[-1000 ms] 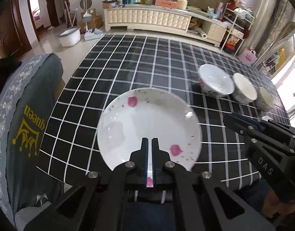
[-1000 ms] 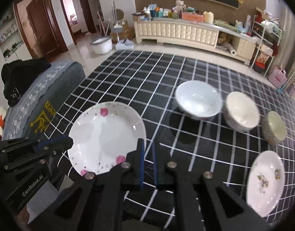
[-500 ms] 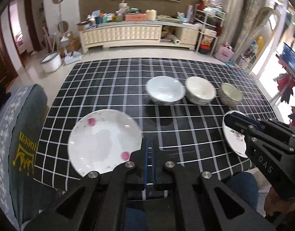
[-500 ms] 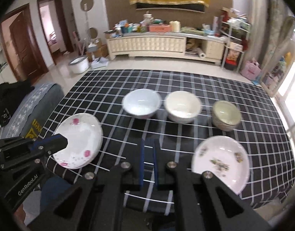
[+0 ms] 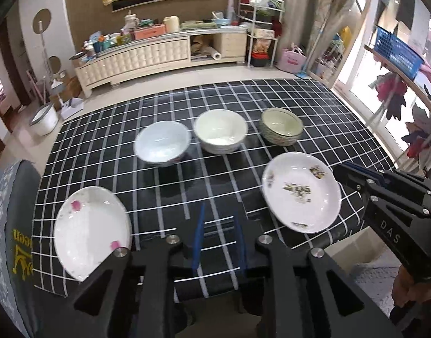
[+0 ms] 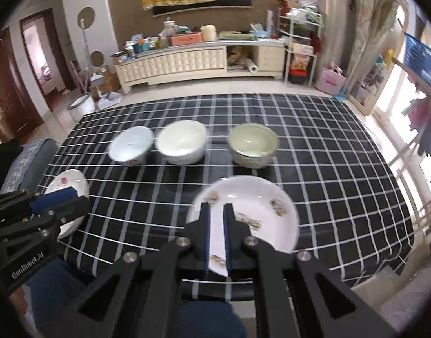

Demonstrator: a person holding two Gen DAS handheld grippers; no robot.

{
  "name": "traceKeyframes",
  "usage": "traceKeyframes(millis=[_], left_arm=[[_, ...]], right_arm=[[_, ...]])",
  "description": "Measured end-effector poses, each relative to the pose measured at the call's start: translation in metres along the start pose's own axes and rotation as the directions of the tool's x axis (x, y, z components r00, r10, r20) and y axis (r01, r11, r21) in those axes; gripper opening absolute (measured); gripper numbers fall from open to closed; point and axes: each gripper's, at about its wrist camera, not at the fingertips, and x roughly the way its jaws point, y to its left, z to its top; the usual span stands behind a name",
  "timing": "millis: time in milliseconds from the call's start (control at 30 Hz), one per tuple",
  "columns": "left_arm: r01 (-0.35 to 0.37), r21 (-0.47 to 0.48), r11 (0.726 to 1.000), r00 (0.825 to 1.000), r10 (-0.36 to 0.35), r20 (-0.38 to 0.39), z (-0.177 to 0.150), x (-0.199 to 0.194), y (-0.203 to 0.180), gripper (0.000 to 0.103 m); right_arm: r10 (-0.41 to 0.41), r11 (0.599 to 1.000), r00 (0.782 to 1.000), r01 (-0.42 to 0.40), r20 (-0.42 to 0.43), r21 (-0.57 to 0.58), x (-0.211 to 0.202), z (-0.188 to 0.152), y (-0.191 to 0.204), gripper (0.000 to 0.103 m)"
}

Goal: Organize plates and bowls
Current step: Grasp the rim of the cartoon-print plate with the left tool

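The left gripper (image 5: 219, 236), empty, has just been opening; the right gripper (image 6: 216, 235), clenched, hovers over the flowered plate (image 6: 260, 211) near the table's near edge. Probably open the right gripper wider, then take the plate's rim squarely.

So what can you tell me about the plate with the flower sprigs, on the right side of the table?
The flower-sprig plate is a shallow, round, glossy white dish, ceramic by the look, with small greenish sprig prints inside its well and near its rim. It lies flat and empty, right way up, on the black checked tablecloth, near the table's front edge, in front of the green-rimmed bowl and apart from it. In the right wrist view the right gripper hangs in front of its near rim, jaws shut; contact cannot be told.
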Motion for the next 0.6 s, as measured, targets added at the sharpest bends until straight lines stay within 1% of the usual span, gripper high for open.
traceKeyframes(millis=[67,133,167,200,267,367,467,600], left_arm=[[0.013,0.009,1.0,1.0,-0.013,-0.016,0.004,0.009,-0.012,0.02],[0.023,0.025,0.999,0.999,-0.022,-0.038,0.008,0.02,-0.024,0.024],[0.026,0.034,0.999,0.999,-0.025,-0.043,0.01,0.024,-0.03,0.027],[0.028,0.046,0.999,0.999,-0.026,-0.048,0.012,0.03,-0.037,0.027],[0.03,0.062,0.998,0.998,-0.026,-0.057,0.016,0.039,-0.047,0.027],[0.037,0.069,0.997,0.996,-0.032,-0.079,0.019,0.054,-0.058,0.027],[0.045,0.072,0.996,0.994,-0.038,-0.102,0.02,0.072,-0.065,0.034],[0.065,0.066,0.996,0.987,-0.054,-0.153,0.018,0.099,-0.071,0.034]], right_arm=[[-0.008,1.0,1.0,0.008,-0.013,0.015,0.003,-0.002,-0.015,0.012],[-0.017,0.999,0.999,0.018,-0.028,0.029,0.008,-0.005,-0.031,0.013],[-0.024,0.999,0.999,0.026,-0.035,0.039,0.011,-0.006,-0.04,0.015],[-0.031,0.998,0.999,0.033,-0.044,0.053,0.016,-0.007,-0.048,0.018],[-0.039,0.996,0.997,0.043,-0.062,0.076,0.024,-0.01,-0.062,0.031],[-0.043,0.993,0.996,0.051,-0.08,0.103,0.034,-0.013,-0.078,0.04],[-0.045,0.992,0.993,0.057,-0.106,0.116,0.049,-0.015,-0.091,0.043],[-0.039,0.99,0.989,0.058,-0.145,0.127,0.069,-0.019,-0.102,0.043]])
